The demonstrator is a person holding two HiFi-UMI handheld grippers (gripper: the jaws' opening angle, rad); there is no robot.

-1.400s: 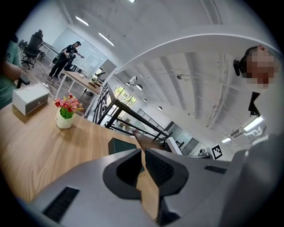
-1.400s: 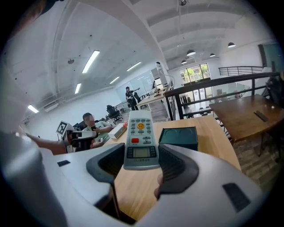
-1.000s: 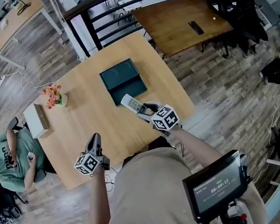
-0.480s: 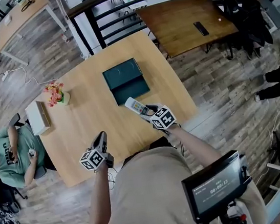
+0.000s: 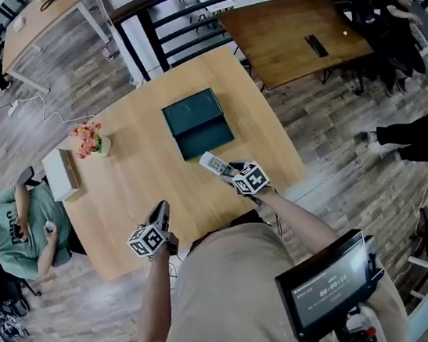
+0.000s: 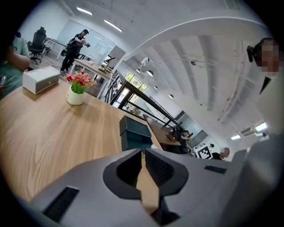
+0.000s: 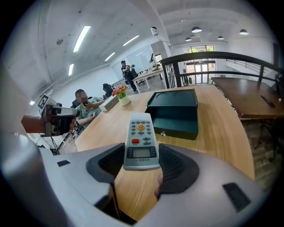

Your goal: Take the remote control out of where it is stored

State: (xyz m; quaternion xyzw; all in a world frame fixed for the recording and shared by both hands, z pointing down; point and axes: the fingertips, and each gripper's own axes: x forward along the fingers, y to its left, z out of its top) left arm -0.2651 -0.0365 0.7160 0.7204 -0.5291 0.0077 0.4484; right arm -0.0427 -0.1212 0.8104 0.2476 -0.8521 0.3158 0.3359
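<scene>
A white remote control (image 7: 140,138) with grey buttons, an orange one and a red one sticks out forward from between my right gripper's (image 7: 141,165) jaws, which are shut on its near end. In the head view the remote control (image 5: 214,163) hangs just in front of a dark green drawer box (image 5: 197,123), whose drawer (image 7: 176,120) stands pulled out towards me. My left gripper (image 5: 161,215) hovers by the table's near edge, shut with nothing between its jaws (image 6: 143,160).
The light wooden table (image 5: 136,181) also carries a small pot of flowers (image 5: 91,140) and a white box (image 5: 61,173) at its left side. A seated person (image 5: 18,241) is at the left edge. A darker wooden table (image 5: 289,33) and a black railing (image 5: 176,13) lie beyond.
The view has shifted a little; both grippers keep their places relative to the table. The remote control stays held in the right gripper, the left stays shut.
</scene>
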